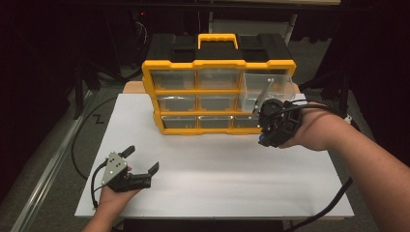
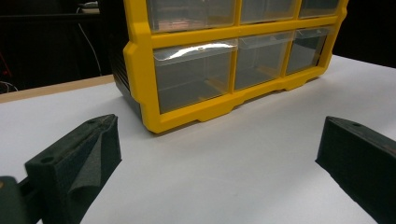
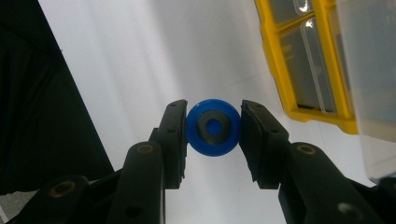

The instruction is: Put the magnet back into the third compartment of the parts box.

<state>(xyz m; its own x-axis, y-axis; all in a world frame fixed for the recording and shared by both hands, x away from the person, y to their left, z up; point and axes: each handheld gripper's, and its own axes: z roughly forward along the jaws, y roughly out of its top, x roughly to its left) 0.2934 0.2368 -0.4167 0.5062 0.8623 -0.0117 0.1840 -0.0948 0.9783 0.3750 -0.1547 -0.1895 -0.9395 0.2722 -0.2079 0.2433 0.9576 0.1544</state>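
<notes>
A yellow organizer [image 1: 218, 94] with clear drawers stands at the back of the white table [image 1: 217, 174]. Its top right drawer [image 1: 268, 86] is pulled out. Just in front of that drawer, my right gripper [image 1: 264, 136] is shut on a small blue round piece [image 3: 213, 127] with a dark ring in its middle, held above the table. The organizer's edge [image 3: 303, 60] and the pulled-out drawer [image 3: 369, 65] rise at the right of the right gripper view. My left gripper [image 1: 143, 159] rests open at the front left, nothing between its jaws, facing the organizer [image 2: 224, 70].
A black carry case with a yellow handle [image 1: 217, 41] sits behind the organizer. The gripper cable [image 1: 333, 200] trails off the table's right front. A metal rail [image 1: 43, 179] runs along the floor at left. Bare table [image 2: 243, 158] lies between the grippers.
</notes>
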